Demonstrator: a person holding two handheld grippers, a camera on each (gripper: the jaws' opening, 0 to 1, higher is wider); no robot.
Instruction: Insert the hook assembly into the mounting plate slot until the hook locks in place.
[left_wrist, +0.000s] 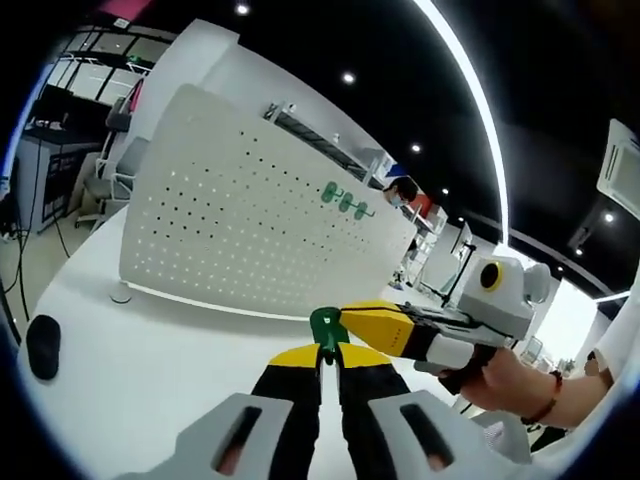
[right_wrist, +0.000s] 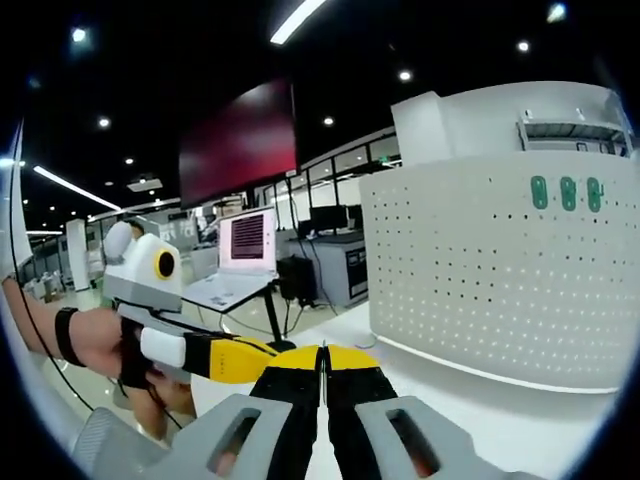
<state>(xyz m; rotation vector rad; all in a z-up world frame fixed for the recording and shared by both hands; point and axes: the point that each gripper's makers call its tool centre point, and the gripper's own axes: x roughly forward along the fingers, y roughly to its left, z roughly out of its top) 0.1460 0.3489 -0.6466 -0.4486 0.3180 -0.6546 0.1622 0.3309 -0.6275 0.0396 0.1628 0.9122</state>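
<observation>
I have my left tongs (left_wrist: 327, 352) pinched on the green hook (left_wrist: 325, 325), the right tongs (right_wrist: 322, 362) closed empty beside them, steadying it short of the pegboard (left_wrist: 250, 215) across the desk (left_wrist: 160, 350).

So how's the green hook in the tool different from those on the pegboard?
The green hook is pinched at the left tool's tips, off the board; the three green hooks sit mounted in a row on the white pegboard. The held one is alone; those are grouped. Same green.

White table (left_wrist: 150, 350), upright white pegboard (left_wrist: 240, 220) standing on it, black mouse (left_wrist: 43, 346) near edge
</observation>
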